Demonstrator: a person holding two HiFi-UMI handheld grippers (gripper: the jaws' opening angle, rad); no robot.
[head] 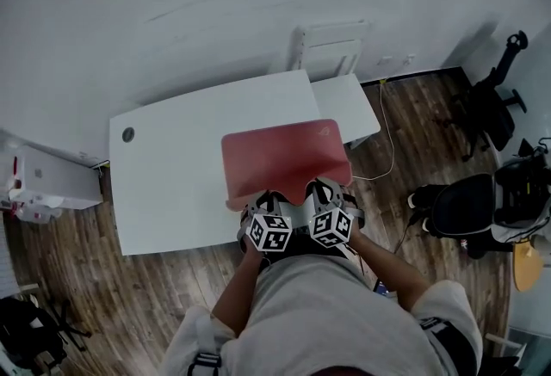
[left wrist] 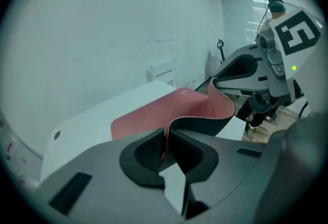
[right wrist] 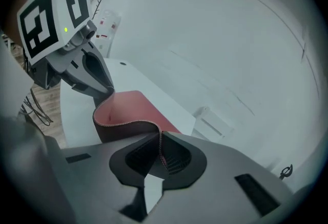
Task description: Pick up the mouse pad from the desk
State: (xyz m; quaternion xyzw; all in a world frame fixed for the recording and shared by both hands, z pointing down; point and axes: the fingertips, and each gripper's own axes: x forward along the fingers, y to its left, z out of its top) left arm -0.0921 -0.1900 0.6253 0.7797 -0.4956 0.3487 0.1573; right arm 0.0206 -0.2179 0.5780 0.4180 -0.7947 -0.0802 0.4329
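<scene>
The red mouse pad (head: pixel 284 157) with a dark underside hangs lifted at its near edge over the white desk (head: pixel 172 181); its far part still looks close to the desktop. My left gripper (head: pixel 265 209) is shut on the pad's near left edge, my right gripper (head: pixel 330 196) on the near right edge. In the left gripper view the pad's edge (left wrist: pixel 165 138) stands pinched between the jaws of my left gripper (left wrist: pixel 166 150), and the pad (left wrist: pixel 154 115) buckles toward the right gripper (left wrist: pixel 241 72). The right gripper view shows its own gripper (right wrist: pixel 160 152) clamping the pad (right wrist: pixel 128 107), with the left gripper (right wrist: pixel 92 77) beyond.
A small white side table (head: pixel 349 106) adjoins the desk's right end, with a white frame (head: pixel 331 43) against the wall behind it. Black office chairs (head: pixel 469 204) stand on the wood floor at right. A white box (head: pixel 52 181) sits left of the desk. A cable hole (head: pixel 127 134) marks the desk's far left corner.
</scene>
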